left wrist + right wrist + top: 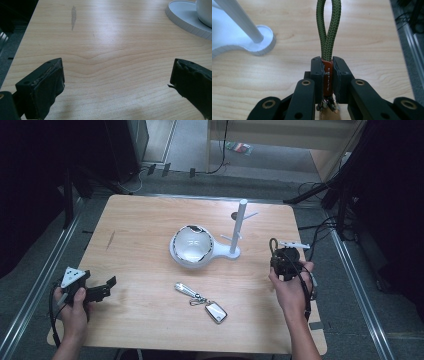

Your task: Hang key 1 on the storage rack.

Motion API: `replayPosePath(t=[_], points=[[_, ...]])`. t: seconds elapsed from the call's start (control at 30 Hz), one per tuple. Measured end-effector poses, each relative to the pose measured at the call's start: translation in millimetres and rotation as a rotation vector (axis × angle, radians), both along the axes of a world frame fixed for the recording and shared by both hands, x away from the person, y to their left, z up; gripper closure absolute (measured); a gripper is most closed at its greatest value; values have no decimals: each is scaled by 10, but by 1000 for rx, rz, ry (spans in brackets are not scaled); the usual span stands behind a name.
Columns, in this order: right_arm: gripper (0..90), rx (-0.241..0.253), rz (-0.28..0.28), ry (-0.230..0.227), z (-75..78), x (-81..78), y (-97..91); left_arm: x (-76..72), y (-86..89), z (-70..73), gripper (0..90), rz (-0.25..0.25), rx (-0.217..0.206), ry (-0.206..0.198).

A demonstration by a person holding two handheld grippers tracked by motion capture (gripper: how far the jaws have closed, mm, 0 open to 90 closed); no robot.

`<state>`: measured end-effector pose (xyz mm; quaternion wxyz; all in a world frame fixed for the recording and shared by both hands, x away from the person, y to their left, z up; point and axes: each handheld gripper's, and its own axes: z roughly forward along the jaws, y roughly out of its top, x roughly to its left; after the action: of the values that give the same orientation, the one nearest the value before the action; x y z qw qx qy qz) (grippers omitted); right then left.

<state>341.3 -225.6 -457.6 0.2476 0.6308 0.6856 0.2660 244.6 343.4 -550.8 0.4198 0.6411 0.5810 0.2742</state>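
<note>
A green cord loop (pixel 328 25) with a brown leather tab (pixel 327 76) stands upright, and my right gripper (pixel 327 62) is shut on the tab. In the high view this gripper (pixel 276 259) hovers at the table's right side, just right of the white peg stand (pixel 239 227), with the loop (pixel 273 245) sticking up from it. A silver key fob on a chain (pixel 201 302) lies flat at the front middle of the table. My left gripper (pixel 106 289) is open near the front left edge, nothing between its jaws (pixel 117 75).
The stand's white base (pixel 249 43) carries a round shiny bowl (pixel 190 245) at the table's centre, and the base's edge (pixel 185 18) sits far ahead of the left gripper. Metal rails and cables run along both table sides.
</note>
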Motion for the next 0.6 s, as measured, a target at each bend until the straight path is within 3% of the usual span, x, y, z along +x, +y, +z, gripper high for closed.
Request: replayPosePath(t=[0.33,0.6], points=[[812,-27,22,-164,138,-58,128,0,-1,0,0,0,1,1],[812,-63,35,-234,216,-48,243,0,1,0,0,0,-1,0]])
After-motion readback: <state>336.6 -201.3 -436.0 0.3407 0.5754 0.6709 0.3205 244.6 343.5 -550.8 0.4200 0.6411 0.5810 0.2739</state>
